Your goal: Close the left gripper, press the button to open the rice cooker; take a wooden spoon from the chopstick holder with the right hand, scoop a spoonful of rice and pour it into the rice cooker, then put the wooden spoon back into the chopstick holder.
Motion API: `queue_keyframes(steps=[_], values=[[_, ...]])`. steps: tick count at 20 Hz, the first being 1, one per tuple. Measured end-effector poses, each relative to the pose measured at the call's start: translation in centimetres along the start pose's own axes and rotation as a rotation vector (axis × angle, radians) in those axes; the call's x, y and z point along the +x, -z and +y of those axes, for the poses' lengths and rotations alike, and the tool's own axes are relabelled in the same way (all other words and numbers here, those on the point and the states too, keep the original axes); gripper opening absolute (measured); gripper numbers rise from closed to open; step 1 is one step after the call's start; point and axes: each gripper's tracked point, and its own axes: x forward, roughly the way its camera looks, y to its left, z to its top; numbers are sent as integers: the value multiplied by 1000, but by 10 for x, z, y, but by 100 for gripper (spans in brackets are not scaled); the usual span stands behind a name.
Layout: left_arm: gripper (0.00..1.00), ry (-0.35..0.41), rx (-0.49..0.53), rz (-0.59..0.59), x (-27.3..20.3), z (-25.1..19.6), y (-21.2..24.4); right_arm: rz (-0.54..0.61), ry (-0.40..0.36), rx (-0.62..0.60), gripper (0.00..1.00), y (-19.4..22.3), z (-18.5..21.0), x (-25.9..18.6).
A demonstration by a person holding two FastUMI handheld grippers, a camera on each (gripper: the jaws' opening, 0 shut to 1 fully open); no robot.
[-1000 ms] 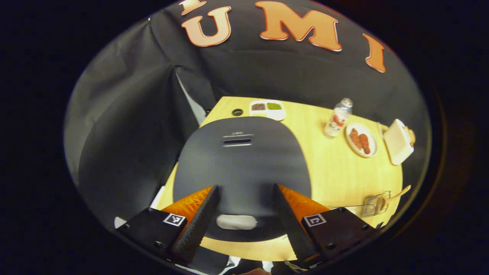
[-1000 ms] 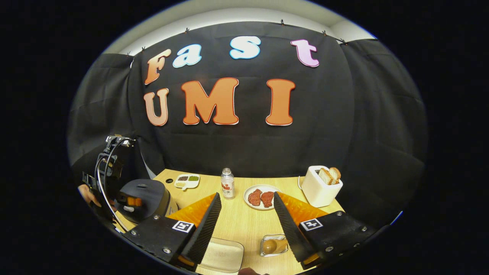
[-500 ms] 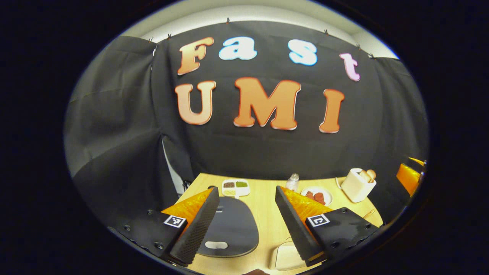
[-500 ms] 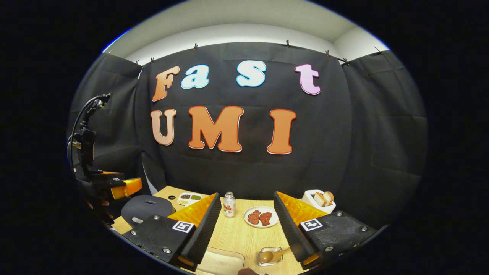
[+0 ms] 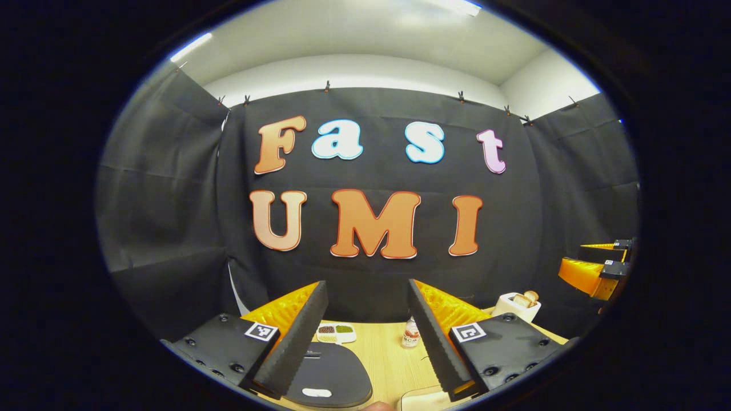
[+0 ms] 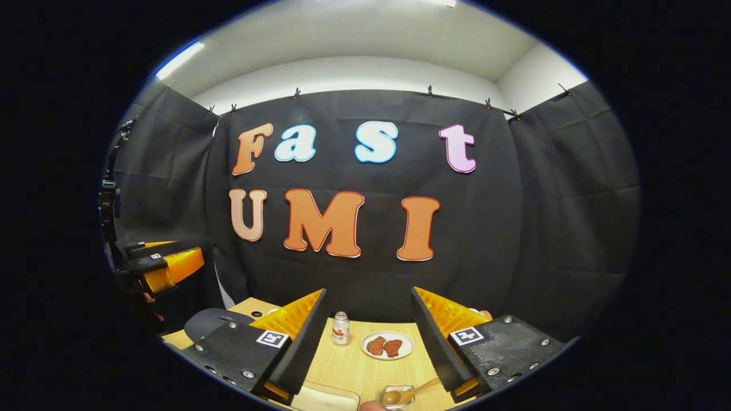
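The dark rice cooker (image 5: 331, 374) stands on the wooden table with its lid down, the pale button (image 5: 316, 393) on its near edge. My left gripper (image 5: 366, 283) is open, held above and behind the cooker, with nothing between its fingers. The cooker (image 6: 212, 323) also sits low at the left of the right gripper view, under the left gripper (image 6: 181, 256). My right gripper (image 6: 369, 291) is open and empty. Below it a wooden spoon (image 6: 403, 394) rests in the clear chopstick holder (image 6: 394, 399), beside the rice box (image 6: 325, 398). The right gripper (image 5: 574, 261) hangs at the far right.
A divided condiment dish (image 5: 336, 332), a small bottle (image 5: 410, 338) and a white toaster (image 5: 517, 305) with toast stand farther back on the table (image 5: 382, 354). A plate of meat pieces (image 6: 388, 346) lies beyond the spoon. Black cloth walls close the booth.
Both grippers have risen and tilted up from the table. The left one came away from just over the cooker's lid; the cooker now sits low in its view. Both stay open.
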Motion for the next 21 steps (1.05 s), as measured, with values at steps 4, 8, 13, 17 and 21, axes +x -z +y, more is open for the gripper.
queue_keyframes(steps=[4, 8, 13, 17, 21], values=[[95, 21, 2, -11, -7, -12, -4, -33, -11, 5, 90, -9, -3, -3], [94, 11, 15, -23, -14, -14, -9, -62, -30, -14, 90, -12, -1, -7], [96, 3, 22, -47, -19, -16, -18, -72, -48, -3, 94, -15, 0, -5], [96, -5, 21, -66, -22, -15, -24, -82, -57, -7, 90, -16, -1, -6], [96, -9, 32, -83, -21, -15, -28, -75, -68, -10, 91, -13, 1, -3]])
